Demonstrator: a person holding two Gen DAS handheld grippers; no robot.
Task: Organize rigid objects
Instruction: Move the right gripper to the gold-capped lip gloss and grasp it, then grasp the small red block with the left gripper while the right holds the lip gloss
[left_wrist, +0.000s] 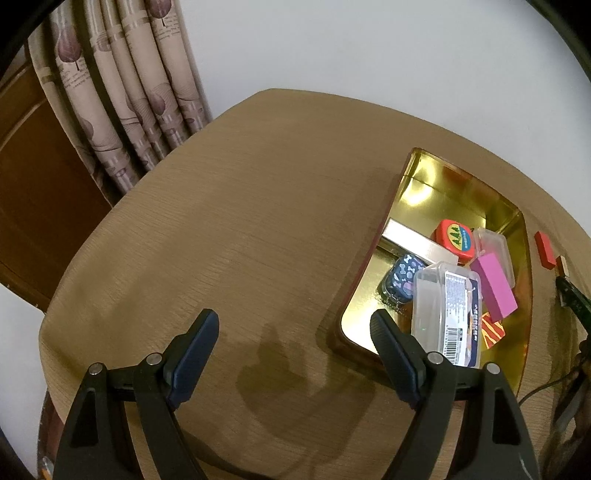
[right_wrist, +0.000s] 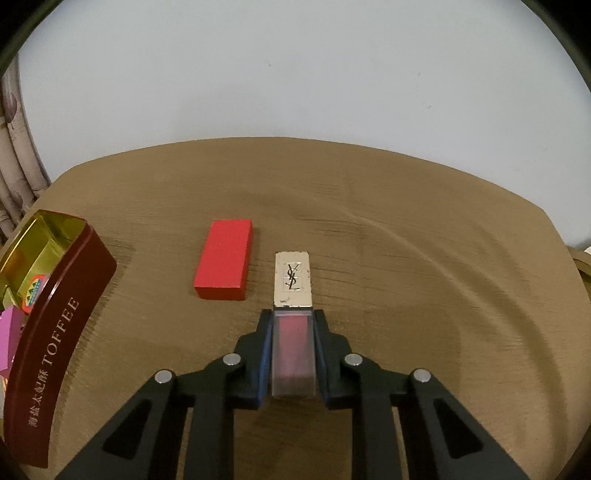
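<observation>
right claw (right_wrist: 292, 354): closed on the clear end of a lipstick (right_wrist: 292, 295) lying on the desk (right_wrist: 424, 258), gold cap pointing away. left claw (left_wrist: 295, 354): wide apart, holding nothing, above bare desk beside the tin (left_wrist: 513, 221). red block (right_wrist: 224, 258): flat on the desk just left of the lipstick. tin: holds a pink block (left_wrist: 496, 286), clear box (left_wrist: 447, 314) and other small items.

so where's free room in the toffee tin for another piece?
Far end of the tin is bare gold floor, beyond the red tape measure. Near half is crowded: clear case, pink block, patterned pouch.
</observation>
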